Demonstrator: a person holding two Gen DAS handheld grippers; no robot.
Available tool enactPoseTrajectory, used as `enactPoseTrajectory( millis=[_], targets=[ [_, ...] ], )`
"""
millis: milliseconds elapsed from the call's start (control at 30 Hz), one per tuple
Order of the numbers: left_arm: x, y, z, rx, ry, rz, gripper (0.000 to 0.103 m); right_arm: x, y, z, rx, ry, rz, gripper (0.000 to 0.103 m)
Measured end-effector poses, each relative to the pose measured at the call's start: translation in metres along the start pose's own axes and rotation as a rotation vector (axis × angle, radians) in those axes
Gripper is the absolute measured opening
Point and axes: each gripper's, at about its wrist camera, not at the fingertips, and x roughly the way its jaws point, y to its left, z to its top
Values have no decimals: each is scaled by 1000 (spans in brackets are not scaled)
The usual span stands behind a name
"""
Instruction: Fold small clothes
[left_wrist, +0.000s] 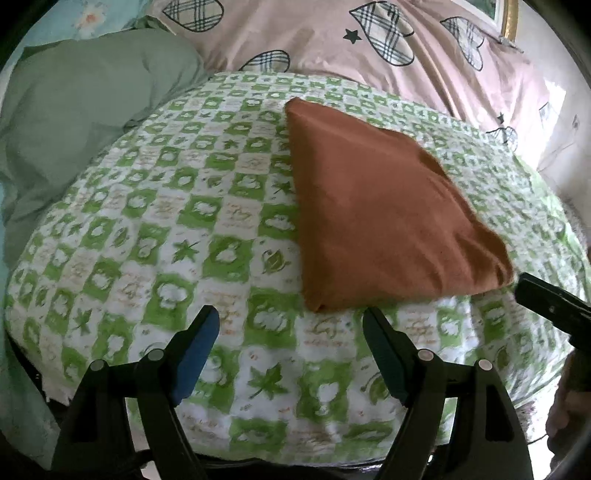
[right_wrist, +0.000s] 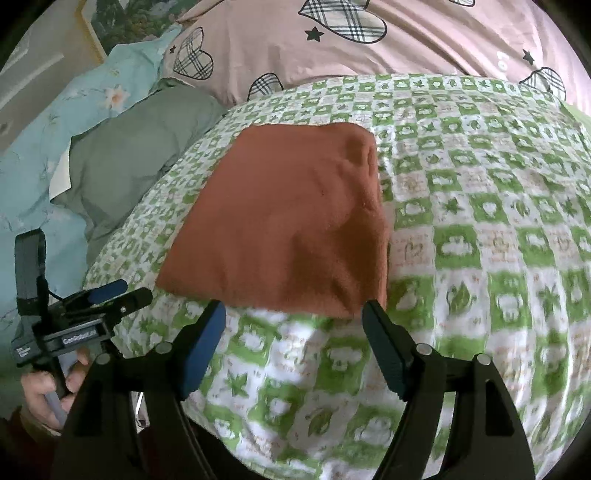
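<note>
Both tongs, left (left_wrist: 290, 326) and right (right_wrist: 294, 322), gape apart, gripping nothing. My rust-brown garment (left_wrist: 373, 218) lies folded into a soft, fuzzy slab on the green-checked blanket (left_wrist: 177, 229); motion blur smears its near edge.

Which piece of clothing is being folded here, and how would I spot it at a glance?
Find the green-and-white checked leaf-print blanket spread over the bed, in front of the pink cover with plaid hearts. Lying flat on that blanket is a folded rust-orange cloth, just beyond the open left hand-held gripper. It is the only plain, unpatterned orange thing there; the plain cushion nearby is grey-green.
</note>
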Motion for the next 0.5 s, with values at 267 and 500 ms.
enactPoseTrajectory(
  millis=[267,500],
  targets=[
    [27,0,56,-27,-1,-84,82,30,-35,63,89,-52,54,77],
    [69,10,99,-94,8,-83,82,85,-80,123,209,-28,57,71]
  ],
)
